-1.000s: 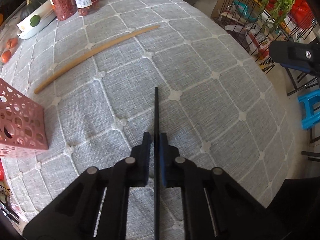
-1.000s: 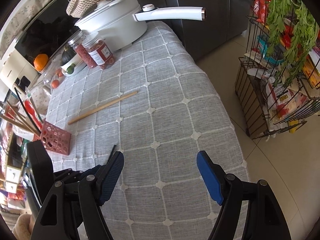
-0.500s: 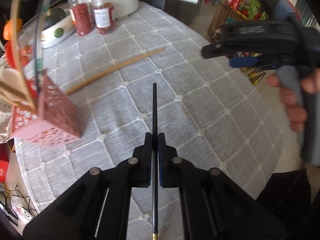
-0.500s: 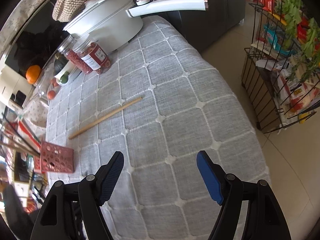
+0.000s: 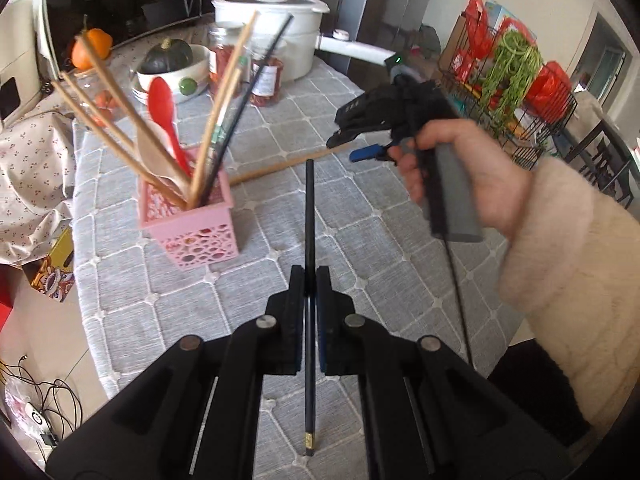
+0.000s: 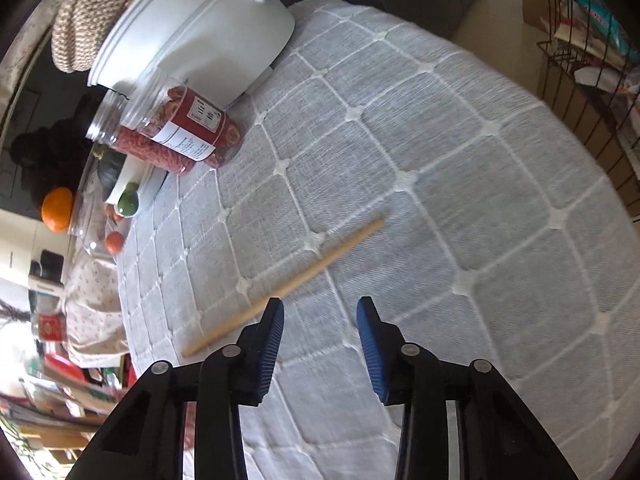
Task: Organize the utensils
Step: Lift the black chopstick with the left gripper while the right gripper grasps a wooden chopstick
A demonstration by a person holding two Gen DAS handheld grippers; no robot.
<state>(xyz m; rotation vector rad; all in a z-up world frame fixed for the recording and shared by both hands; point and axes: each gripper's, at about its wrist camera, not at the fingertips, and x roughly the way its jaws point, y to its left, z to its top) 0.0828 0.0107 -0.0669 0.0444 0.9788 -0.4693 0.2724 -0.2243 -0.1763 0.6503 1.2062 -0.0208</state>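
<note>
right gripper (image 6: 320,312) nearer wooden chopstick (image 6: 304,276), narrowing (apparently empty)

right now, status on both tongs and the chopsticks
Left tongs shut on black chopstick. Right tongs open, closing in over wooden chopstick on table. Nothing in the way.

Bare cloth (image 6: 460,184) lies open around the wooden chopstick (image 6: 304,276); jars (image 6: 180,136) crowd the far edge.

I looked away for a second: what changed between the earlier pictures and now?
The right gripper has come down over the wooden chopstick on the tablecloth, its jaws just closing, nothing pinched yet. The left gripper stays shut on the black chopstick, now raised beside the pink holder.
</note>
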